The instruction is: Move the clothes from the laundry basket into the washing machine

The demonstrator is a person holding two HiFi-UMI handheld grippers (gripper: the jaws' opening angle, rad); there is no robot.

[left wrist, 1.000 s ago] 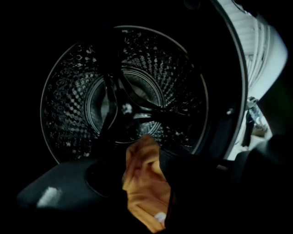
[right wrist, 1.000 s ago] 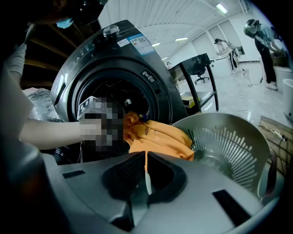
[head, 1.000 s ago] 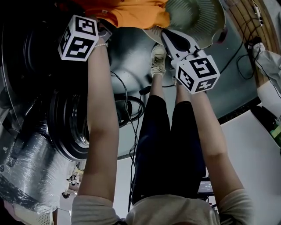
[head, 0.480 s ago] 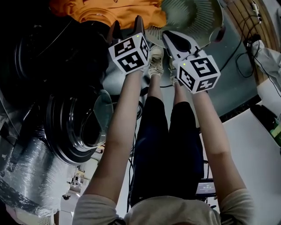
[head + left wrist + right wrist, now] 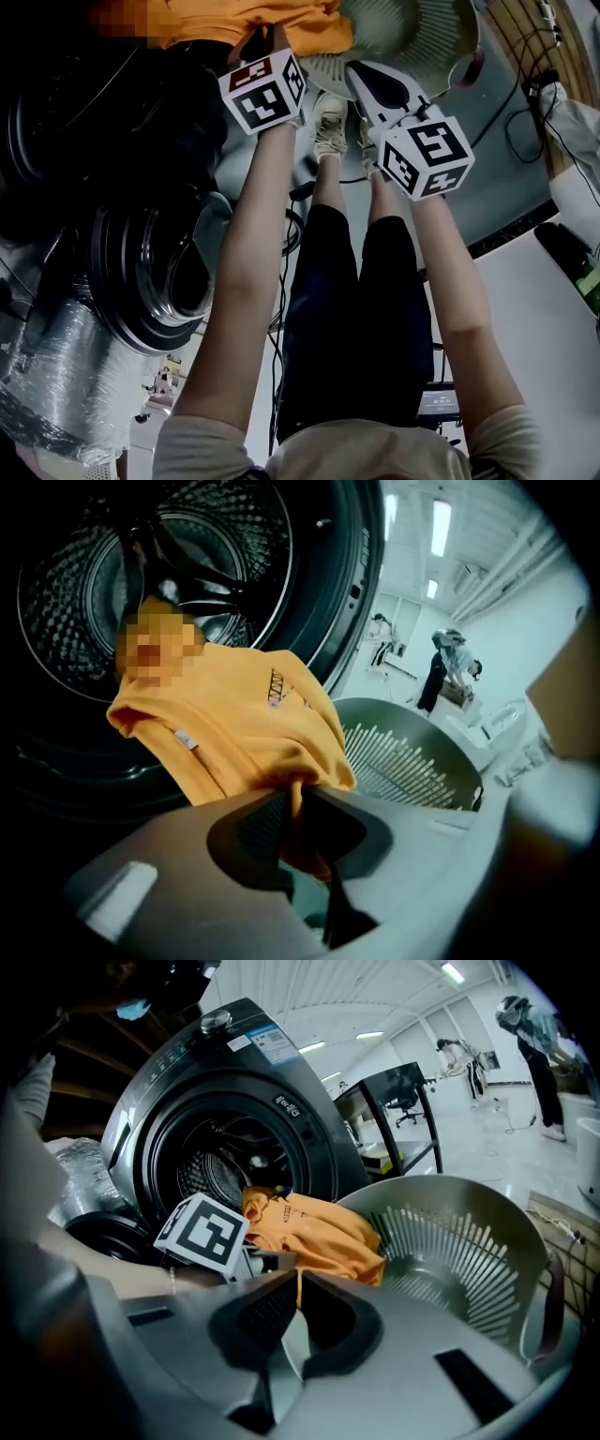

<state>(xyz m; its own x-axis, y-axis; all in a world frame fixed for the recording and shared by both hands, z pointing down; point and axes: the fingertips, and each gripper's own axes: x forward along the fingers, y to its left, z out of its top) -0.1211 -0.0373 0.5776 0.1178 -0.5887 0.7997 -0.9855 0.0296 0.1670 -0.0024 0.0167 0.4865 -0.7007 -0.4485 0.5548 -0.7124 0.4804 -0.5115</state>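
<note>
Left gripper (image 5: pixel 296 797): jaws just closed, pinched crumpled orange fabric garment (image 5: pixel 234 733) at slotted grey plastic basket (image 5: pixel 408 761) rim | right gripper (image 5: pixel 298 1281): narrow, empty

Ahead of left tongs (image 5: pixel 292 795): orange garment (image 5: pixel 234 733) fills lower drum mouth (image 5: pixel 187 574); upper mouth open; basket rim (image 5: pixel 412 710) just right.

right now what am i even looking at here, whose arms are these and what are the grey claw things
No robot here: a person holds a two-jaw gripper in each hand. The head view comes from a camera on the person's head, looking steeply down. The other two views come from cameras riding on the grippers. The left gripper has just been closing on an orange shirt, in front of the open washing machine. The right gripper appears to pinch the same shirt's edge. Next to the shirt stands a slotted laundry basket.
</note>
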